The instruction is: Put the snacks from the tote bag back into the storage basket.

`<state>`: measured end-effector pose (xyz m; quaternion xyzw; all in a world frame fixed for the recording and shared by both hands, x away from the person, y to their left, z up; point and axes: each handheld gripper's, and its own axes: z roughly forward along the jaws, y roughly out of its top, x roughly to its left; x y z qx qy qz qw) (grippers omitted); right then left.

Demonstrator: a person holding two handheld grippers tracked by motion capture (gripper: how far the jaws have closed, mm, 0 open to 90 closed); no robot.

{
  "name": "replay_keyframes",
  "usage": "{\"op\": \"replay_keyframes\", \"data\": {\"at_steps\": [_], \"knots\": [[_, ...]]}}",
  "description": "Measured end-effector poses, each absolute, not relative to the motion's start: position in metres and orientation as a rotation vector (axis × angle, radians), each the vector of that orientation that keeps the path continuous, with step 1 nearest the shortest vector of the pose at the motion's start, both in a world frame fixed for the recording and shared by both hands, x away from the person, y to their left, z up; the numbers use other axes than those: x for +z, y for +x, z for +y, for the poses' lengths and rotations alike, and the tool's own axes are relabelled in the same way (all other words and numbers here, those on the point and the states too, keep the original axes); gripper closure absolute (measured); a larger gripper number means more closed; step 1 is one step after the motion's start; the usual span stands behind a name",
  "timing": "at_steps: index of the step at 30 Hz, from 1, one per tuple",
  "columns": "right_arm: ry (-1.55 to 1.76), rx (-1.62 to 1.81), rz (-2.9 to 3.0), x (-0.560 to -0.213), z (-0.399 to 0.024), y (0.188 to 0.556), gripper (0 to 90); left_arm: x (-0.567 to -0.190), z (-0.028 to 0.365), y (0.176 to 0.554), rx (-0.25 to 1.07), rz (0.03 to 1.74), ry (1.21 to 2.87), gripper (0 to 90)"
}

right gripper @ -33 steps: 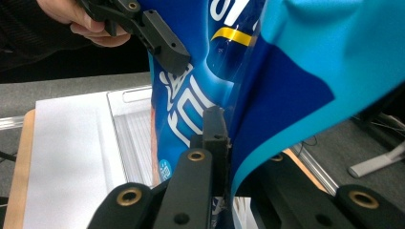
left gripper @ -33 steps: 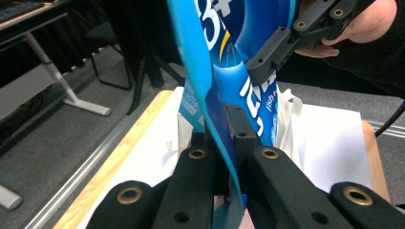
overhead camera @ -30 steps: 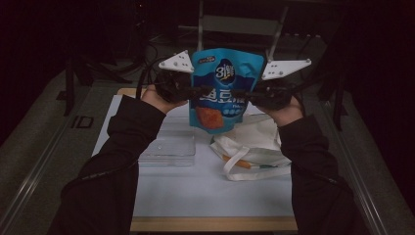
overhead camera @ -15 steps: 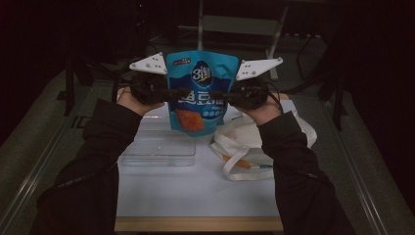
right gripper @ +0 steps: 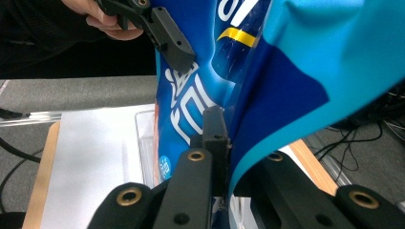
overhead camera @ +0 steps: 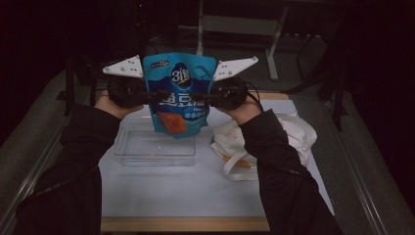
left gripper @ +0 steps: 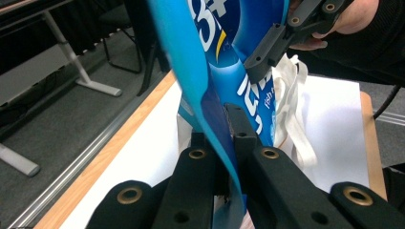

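Presently, item one: left tongs, jaws pinching the left edge of the blue snack bag; in the left gripper view the film runs between the two black jaws, pressed thin.

Item two: right tongs, jaws pinching the opposite edge of the same bag; the right gripper view shows the film folded into the gap between its jaws.

Item three: the bag itself, held upright in the air between both tongs, above the counter, its lower end hanging over the clear plastic tray. Whether the bag is sealed or open at the top cannot be told.

Item four: white cloth tote, slumped on the counter just right of the tray, straps spilling toward the near edge, an orange item partly under them.

Risks, as judged:
- Each hold is on a thin margin of slick film. If one pair of tongs slackens, the bag likely swings from the other and may slide free.
- If the hands pull apart unevenly, the film could tear or slip at the weaker pinch.
- A drop from here would probably land in or on the rim of the tray; a tilted fall could glance off onto the tote.
- The cable trailing from the right tongs lies near the tote straps and could snag on lowering.
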<state>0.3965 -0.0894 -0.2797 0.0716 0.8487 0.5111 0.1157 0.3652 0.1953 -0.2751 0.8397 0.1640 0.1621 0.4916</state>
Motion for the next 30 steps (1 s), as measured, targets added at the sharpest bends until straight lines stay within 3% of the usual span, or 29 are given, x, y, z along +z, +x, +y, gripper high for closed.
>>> {"op": "replay_keyframes", "data": {"at_steps": [18, 30], "knots": [[0.143, 1.484, 2.53, -0.283, -0.039, 0.393, 88.3, -0.281, 0.243, 0.353, 0.398, 0.424, 2.036, 90.0], [0.173, 1.481, 2.544, -0.298, -0.031, 0.395, 88.3, -0.298, 0.25, 0.359, 0.363, 0.415, 2.044, 90.0]]}}
